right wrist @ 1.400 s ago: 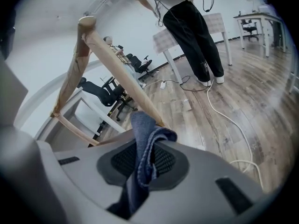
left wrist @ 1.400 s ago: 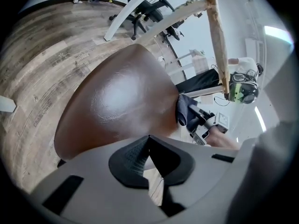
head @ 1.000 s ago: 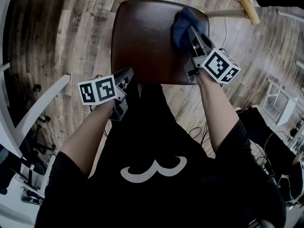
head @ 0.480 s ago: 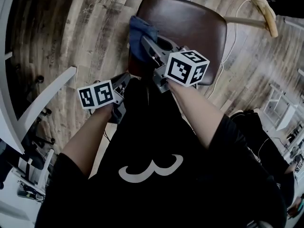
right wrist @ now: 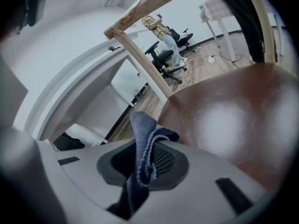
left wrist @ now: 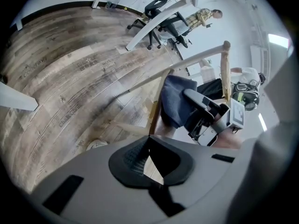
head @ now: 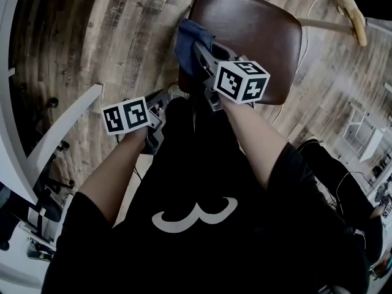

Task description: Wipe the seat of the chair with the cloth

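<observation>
Brown seat (head: 263, 41): leather-like and glossy, spreading wide to the right of the cloth. Its rounded left edge is running under the cloth.
Cloth (head: 187, 37): blue, bunching at the seat's left edge and hanging partly past it over the floor.
Right gripper (head: 201, 51): clamping on the cloth, with a fold standing up between its jaws in the right gripper view. It is reaching in over the seat's near-left corner.
Left gripper (head: 164, 98): hanging off the seat, just beside that same corner. Its jaws are meeting at the tips and holding nothing.
Floor (head: 104, 48): wood planks are running broadly left of the seat, out to a white frame (head: 61, 130).
Wooden backrest (head: 349, 8): curving along the seat's far right side and bounding it there.
</observation>
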The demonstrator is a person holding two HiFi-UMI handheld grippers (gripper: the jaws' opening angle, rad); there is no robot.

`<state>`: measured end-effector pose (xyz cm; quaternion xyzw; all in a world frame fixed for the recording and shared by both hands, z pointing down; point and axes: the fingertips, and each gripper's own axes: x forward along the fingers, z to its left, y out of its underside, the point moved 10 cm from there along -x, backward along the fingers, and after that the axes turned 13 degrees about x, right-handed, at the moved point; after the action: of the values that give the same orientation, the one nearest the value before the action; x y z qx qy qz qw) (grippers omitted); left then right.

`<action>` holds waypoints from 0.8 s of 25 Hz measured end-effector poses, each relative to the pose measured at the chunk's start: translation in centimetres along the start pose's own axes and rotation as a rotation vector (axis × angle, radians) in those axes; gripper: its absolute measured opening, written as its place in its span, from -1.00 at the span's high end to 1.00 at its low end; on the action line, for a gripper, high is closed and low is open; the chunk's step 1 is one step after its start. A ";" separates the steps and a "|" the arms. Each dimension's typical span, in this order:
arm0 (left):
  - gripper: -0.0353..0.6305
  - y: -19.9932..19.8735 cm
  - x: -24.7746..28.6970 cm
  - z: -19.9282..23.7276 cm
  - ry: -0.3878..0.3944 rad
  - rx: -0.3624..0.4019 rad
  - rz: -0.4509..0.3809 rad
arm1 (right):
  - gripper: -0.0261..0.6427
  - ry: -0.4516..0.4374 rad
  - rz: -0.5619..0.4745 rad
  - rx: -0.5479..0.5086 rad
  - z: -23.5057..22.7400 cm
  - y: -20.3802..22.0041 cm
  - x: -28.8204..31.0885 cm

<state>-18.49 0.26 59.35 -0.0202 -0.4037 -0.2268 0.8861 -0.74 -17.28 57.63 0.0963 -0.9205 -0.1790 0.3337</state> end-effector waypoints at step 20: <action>0.86 1.0 -0.2 1.5 0.003 0.074 0.084 | 0.76 0.182 -0.041 -0.101 -1.5 0.7 -0.6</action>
<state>-19.21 1.49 60.35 -0.0038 -0.4093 -0.1743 0.8956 0.60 -16.83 58.62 0.1140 -0.8740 -0.2225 0.4166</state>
